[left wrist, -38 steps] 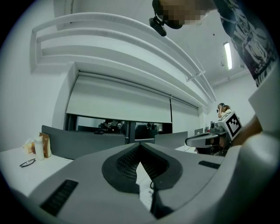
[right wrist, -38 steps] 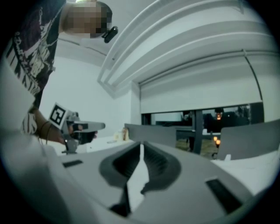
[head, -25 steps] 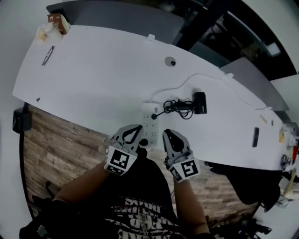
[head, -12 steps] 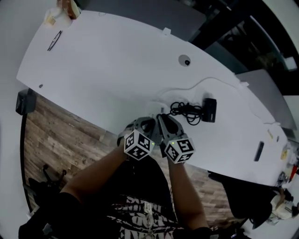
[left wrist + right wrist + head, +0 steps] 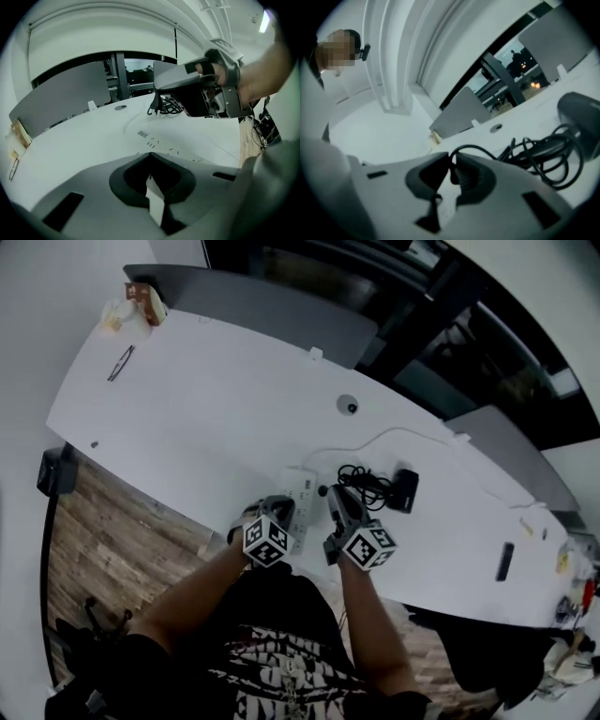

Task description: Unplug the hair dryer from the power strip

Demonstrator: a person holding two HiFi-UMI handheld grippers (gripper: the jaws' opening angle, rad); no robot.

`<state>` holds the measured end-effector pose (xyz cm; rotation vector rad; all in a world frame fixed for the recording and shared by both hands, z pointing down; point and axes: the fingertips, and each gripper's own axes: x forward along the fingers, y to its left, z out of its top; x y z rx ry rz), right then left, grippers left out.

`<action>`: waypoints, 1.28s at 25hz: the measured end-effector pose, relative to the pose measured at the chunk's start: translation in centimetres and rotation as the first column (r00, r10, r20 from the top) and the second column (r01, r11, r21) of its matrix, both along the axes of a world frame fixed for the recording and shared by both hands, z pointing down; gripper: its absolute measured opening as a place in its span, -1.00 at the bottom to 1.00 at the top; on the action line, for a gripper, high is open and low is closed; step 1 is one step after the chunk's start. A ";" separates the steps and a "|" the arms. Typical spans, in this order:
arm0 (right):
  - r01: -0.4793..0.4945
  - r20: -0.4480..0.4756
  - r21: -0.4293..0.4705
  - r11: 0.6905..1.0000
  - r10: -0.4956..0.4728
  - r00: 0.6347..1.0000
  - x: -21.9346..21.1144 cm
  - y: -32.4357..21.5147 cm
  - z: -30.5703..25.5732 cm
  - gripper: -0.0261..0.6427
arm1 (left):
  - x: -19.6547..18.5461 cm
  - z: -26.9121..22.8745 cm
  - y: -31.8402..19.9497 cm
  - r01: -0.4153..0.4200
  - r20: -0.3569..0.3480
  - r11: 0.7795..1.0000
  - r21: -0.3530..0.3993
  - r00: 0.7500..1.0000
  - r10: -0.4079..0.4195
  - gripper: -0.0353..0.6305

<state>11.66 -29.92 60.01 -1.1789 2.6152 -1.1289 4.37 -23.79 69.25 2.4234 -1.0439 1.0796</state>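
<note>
Right gripper view: the small black plug with a ribbed collar (image 5: 458, 176) sits pinched between the jaws of your right gripper (image 5: 451, 161), which have just been closing onto it. Assessment: the plug body is hard, light and stiff, while its thin black cord (image 5: 525, 150) is limp. Hold the body, not the cord, and pull straight. Whether the pins are seated in the long white plastic power strip (image 5: 298, 486) cannot be confirmed. The cord runs in a loose coil to the black hair dryer (image 5: 404, 489), which lies on the white bench (image 5: 216, 399) near your right gripper, beyond its tips. Your left gripper (image 5: 150, 157), tips together and empty, rests over the strip's near end, probably bracing it.
</note>
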 end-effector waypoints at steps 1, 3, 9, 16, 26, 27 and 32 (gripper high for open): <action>-0.014 -0.015 -0.007 1.000 0.014 1.000 0.7 -0.5 0.6 -0.73 | -0.2 0.0 -0.2 0.004 -0.019 1.000 -0.009 1.000 -0.004 -0.82; -0.047 -0.055 -0.029 0.998 0.046 0.997 2.0 -1.4 2.1 -0.73 | -0.4 0.1 -0.4 0.013 -0.066 0.999 -0.034 0.998 -0.016 -0.82; -0.107 -0.157 -0.057 0.993 0.097 0.983 3.6 -1.2 1.5 -0.47 | -2.4 -1.4 -1.0 0.070 -0.087 0.997 -0.010 0.994 -0.071 -0.82; -0.130 -0.140 0.193 0.972 0.159 0.977 7.3 4.8 -11.8 -0.41 | -9.8 -22.8 -2.3 0.353 -0.411 0.881 0.314 0.887 -0.209 -0.82; -0.108 -0.298 0.551 0.827 0.316 0.901 7.0 10.2 -25.3 -0.80 | -9.3 -37.0 2.2 0.400 -0.561 0.763 0.508 0.826 -0.059 -0.82; -0.110 -0.302 0.551 0.827 0.321 0.898 6.8 10.6 -25.5 -0.81 | -9.1 -36.8 2.7 0.391 -0.560 0.769 0.505 0.827 -0.053 -0.82; -0.144 -0.290 0.548 0.824 0.348 0.891 7.6 11.8 -26.7 -0.82 | -8.5 -35.5 3.7 0.373 -0.546 0.796 0.477 0.835 -0.064 -0.82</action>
